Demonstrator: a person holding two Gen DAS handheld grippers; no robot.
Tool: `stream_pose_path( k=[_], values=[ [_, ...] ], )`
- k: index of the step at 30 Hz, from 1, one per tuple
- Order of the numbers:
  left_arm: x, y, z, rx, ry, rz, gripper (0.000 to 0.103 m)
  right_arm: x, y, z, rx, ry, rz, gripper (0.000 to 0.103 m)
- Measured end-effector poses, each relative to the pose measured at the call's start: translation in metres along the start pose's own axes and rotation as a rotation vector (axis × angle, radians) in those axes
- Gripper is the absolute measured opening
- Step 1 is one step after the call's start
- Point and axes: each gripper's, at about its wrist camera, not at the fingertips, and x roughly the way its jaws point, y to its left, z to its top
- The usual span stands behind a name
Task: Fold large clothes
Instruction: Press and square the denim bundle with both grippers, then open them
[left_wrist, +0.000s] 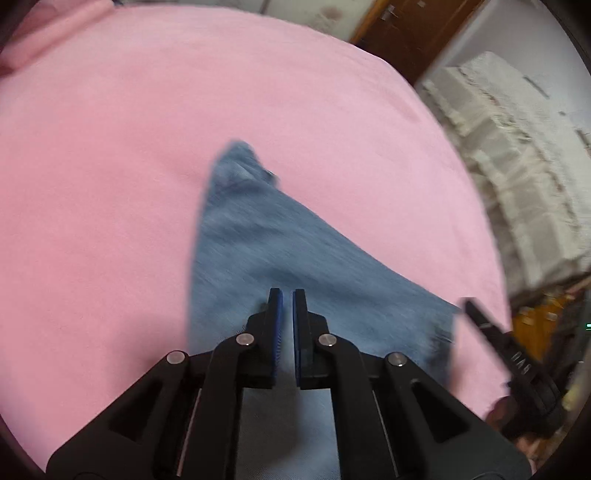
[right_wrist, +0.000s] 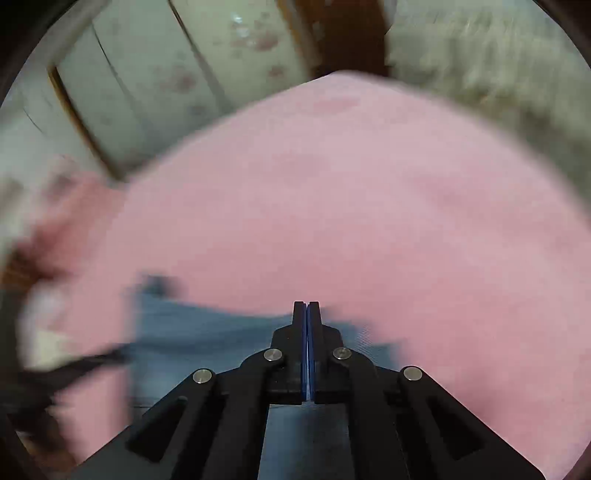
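A pair of blue jeans (left_wrist: 258, 251) lies on the pink bedsheet (left_wrist: 110, 184), narrowing to a point toward the far side. My left gripper (left_wrist: 287, 293) hovers over the wide near part of the jeans, its blue pads almost together with only a thin slit and no cloth seen between them. My right gripper (left_wrist: 468, 304) shows as a blurred black finger at the jeans' right edge. In the right wrist view the right gripper (right_wrist: 307, 304) is shut with its pads touching, above the blurred jeans (right_wrist: 207, 328). The left gripper (right_wrist: 107, 360) is a dark streak at the left.
The pink sheet (right_wrist: 369, 203) covers a bed. White blocky wall (left_wrist: 517, 166) and a brown wooden door (left_wrist: 406, 33) stand beyond its right edge. A pale floral cupboard (right_wrist: 166, 74) is behind the bed. Clutter (left_wrist: 535, 321) sits low at the right.
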Motion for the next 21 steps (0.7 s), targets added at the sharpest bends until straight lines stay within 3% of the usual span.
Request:
stream_pose_path(
  k=[1,3,4,6,8,11,13,16,18,21],
  values=[
    [0.001,-0.002,-0.004,-0.006,0.023,-0.016,0.001,0.004,0.002,-0.005,0.027,0.068,0.098,0.000],
    [0.009,-0.011,-0.017,-0.008,0.064,0.015,0.001,0.020,0.011,-0.021,0.022,0.205,0.188,0.000],
    [0.012,-0.011,-0.023,0.002,0.074,0.042,0.001,0.028,0.016,-0.034,-0.017,0.261,0.173,0.000],
    [0.018,-0.009,-0.037,0.048,0.094,0.114,0.001,0.037,0.017,-0.051,-0.111,0.305,0.057,0.000],
    [0.011,0.001,-0.047,0.064,0.079,0.080,0.001,0.029,0.002,-0.053,-0.125,0.256,0.008,0.000],
    [-0.008,0.019,-0.052,-0.010,0.045,0.051,0.001,-0.004,-0.038,-0.033,-0.058,0.092,-0.241,0.000],
    [-0.011,0.021,-0.047,-0.032,0.030,0.086,0.001,-0.021,-0.063,-0.022,0.042,0.030,-0.325,0.000],
    [-0.017,0.012,-0.051,-0.024,0.043,0.095,0.001,-0.030,-0.079,-0.009,0.123,0.039,-0.170,0.000],
    [-0.031,0.010,-0.071,-0.018,0.060,0.061,0.001,-0.035,-0.070,-0.009,0.077,0.072,-0.037,0.001],
    [-0.027,-0.001,-0.092,0.031,0.124,0.079,0.001,-0.019,-0.039,-0.029,-0.011,0.212,0.167,0.002]
  ],
)
